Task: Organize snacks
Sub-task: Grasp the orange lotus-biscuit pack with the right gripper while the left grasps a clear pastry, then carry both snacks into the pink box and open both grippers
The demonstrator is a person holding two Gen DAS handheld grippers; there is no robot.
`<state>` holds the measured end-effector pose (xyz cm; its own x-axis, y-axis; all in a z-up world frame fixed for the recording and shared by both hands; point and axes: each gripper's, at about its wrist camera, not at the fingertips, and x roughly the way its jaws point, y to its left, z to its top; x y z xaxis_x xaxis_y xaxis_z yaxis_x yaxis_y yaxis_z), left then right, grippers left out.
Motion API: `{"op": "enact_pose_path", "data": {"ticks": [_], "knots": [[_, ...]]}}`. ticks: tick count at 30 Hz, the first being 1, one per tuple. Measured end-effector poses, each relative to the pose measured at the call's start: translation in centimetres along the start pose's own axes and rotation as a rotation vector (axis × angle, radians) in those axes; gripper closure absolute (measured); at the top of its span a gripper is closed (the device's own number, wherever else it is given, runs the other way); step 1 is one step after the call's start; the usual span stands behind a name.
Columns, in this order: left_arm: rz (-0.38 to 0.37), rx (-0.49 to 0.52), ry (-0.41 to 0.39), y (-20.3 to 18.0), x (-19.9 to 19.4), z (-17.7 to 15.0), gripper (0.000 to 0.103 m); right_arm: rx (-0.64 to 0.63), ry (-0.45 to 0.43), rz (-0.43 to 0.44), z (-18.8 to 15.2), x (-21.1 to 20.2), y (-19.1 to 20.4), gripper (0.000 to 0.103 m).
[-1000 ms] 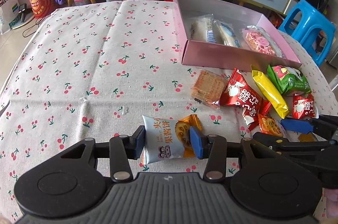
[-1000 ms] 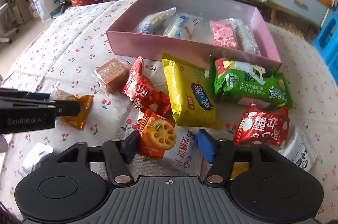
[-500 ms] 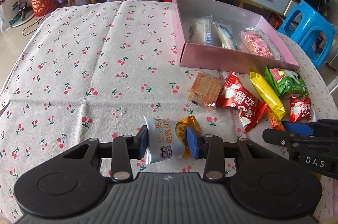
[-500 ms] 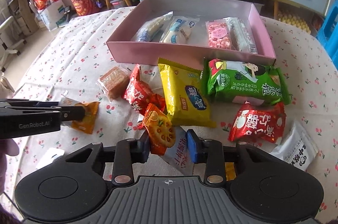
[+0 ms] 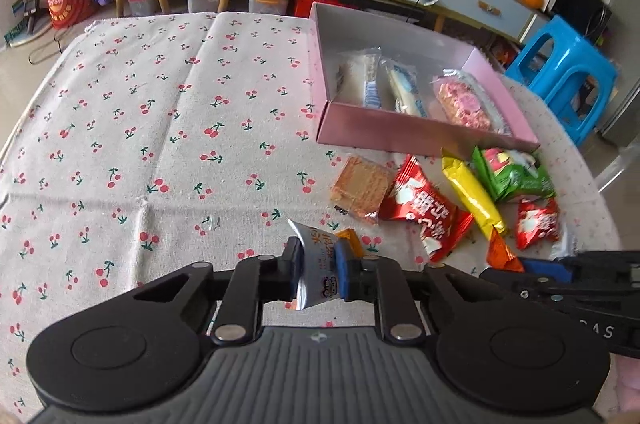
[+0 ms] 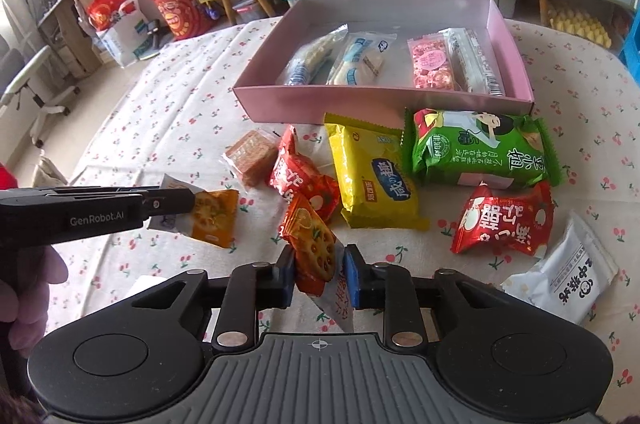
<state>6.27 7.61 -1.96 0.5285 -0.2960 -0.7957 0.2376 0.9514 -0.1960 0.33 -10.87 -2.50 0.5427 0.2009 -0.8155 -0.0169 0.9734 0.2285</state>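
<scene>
The left gripper (image 5: 318, 270) is squeezing a white-and-orange cracker packet (image 5: 316, 264), its jaws having just been closing until the wrapper is buckling between the pads, and in the right wrist view the same packet (image 6: 204, 214) is hanging clear of the cherry-print tablecloth (image 5: 160, 127). The right gripper (image 6: 320, 276) is doing the same with a second cracker packet (image 6: 314, 256), its jaws having just been closing onto it, the orange end sticking up and the white end drooping below. So the pick-up step is finishing for both hands, I'd say, and the carry is coming next. Beyond them, a loose heap is lying just in front of the pink box (image 6: 516, 63): a wafer pack (image 6: 252, 155), red packets (image 6: 502, 220), a yellow bag (image 6: 376, 179), a green bag (image 6: 480, 147) and a white sachet (image 6: 568, 284). The box is holding four wrapped bars with bare floor to spare. The next move is probably lifting both packets over the near wall without colliding, then letting go inside
</scene>
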Motion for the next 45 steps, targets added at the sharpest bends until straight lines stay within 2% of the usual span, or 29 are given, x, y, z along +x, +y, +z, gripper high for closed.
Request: {"op": "enact_pose_path", "data": {"ticks": [2,5,15,23,29,34,40,45], "knots": [[-0.022,-0.017,0.0,0.2,-0.2,0.1,0.091,0.004,-0.001,0.011,0.0,-0.3,-0.1,0.082],[-0.049,-0.03,-0.002,0.3,-0.4,0.2,0.093,0.023,0.009,0.034,0.1,-0.5,-0.4,0.092],[-0.106,-0.072,-0.009,0.0,-1.2,0.6,0.095,0.061,-0.001,0.081,0.8,-1.8,-1.0,0.092],[-0.136,-0.109,-0.087,-0.9,-2.7,2.6,0.095,0.142,-0.089,0.112,3.6,-4.0,-2.3,0.092],[-0.124,-0.15,-0.161,-1.8,-2.6,4.5,0.095,0.229,-0.163,0.111,6.4,-4.3,-4.0,0.092],[-0.09,-0.135,-0.194,-2.9,-1.2,6.2,0.095,0.255,-0.227,0.095,8.5,-3.0,-5.3,0.092],[-0.062,-0.067,-0.204,-4.2,1.5,8.6,0.095,0.286,-0.234,0.092,9.6,0.1,-7.2,0.092],[-0.031,-0.015,-0.183,-5.1,4.0,9.7,0.095,0.314,-0.22,0.129,9.7,1.6,-8.3,0.092]]}}
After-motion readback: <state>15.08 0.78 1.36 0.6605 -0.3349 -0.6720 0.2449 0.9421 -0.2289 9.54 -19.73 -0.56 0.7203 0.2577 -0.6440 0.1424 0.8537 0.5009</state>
